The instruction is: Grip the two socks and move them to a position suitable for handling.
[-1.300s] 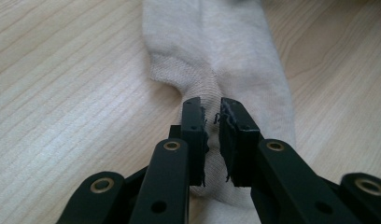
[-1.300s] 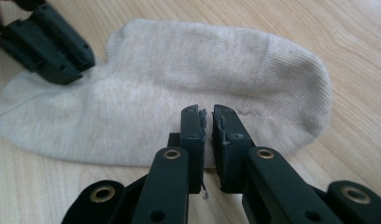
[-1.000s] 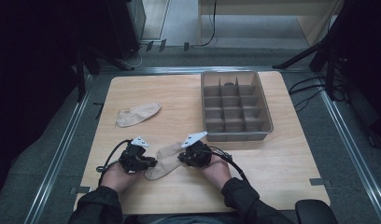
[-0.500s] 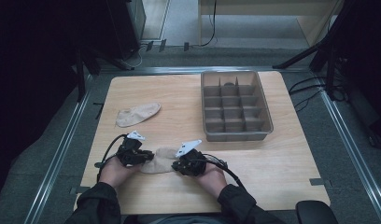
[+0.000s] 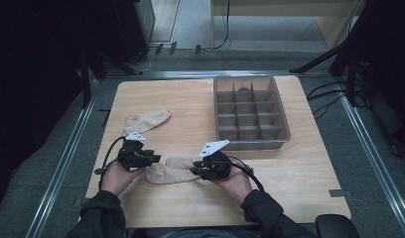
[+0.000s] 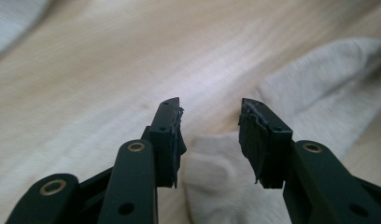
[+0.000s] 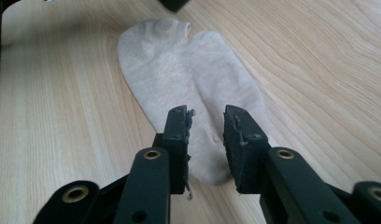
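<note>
Sock: the beige sock (image 5: 171,169) lies flat on the desk (image 5: 300,173) between my two claws.
Change: both hands have dropped nearer my edge since a second ago, now flanking it.
Left claw (image 6: 211,122): jaws apart over one end, gripping nothing.
Right claw (image 7: 206,126): open astride the other end; contact unclear, probably none.
Meaning: grasp looks imminent.

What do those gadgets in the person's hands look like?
Both the left gripper and the right gripper are black, with two flat jaws joined by brass-ringed pivots. Each carries a pale three-cornered plate and trails a black cable. The sleeves are dark.
</note>
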Demonstrator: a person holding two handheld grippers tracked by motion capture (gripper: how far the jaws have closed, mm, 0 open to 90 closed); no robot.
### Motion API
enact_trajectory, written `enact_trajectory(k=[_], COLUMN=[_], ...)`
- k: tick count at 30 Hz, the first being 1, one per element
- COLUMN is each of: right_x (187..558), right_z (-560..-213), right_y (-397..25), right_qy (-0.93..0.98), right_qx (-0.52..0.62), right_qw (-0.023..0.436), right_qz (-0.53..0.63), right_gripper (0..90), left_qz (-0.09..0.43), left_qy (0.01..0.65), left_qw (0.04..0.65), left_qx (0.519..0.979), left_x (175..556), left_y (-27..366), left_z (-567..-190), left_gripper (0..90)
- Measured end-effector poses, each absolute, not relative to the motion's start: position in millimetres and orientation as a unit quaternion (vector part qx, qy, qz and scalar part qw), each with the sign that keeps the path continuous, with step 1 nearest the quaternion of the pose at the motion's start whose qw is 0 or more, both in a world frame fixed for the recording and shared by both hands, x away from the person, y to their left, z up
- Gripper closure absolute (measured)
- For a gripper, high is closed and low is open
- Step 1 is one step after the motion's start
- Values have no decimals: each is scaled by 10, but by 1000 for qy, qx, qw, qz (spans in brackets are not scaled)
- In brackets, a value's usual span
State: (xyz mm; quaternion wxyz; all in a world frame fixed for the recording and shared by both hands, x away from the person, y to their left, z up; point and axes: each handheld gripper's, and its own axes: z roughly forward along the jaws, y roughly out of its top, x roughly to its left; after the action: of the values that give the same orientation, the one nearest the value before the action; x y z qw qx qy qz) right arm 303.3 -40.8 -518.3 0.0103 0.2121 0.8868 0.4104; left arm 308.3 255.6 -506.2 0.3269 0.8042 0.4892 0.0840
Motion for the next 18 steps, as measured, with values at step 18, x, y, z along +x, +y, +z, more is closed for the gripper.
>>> enact_trajectory(k=[18], right_x=[2945], right_z=[-5120], right_y=[-653], right_qy=[889], right_qx=[209], right_qw=[7], right_qz=[407], right_gripper=[618], left_qz=[124], left_qy=[557], left_qw=[321], left_qx=[756], left_x=[3584], left_y=[2899], left_z=[-4885], left_gripper=[469])
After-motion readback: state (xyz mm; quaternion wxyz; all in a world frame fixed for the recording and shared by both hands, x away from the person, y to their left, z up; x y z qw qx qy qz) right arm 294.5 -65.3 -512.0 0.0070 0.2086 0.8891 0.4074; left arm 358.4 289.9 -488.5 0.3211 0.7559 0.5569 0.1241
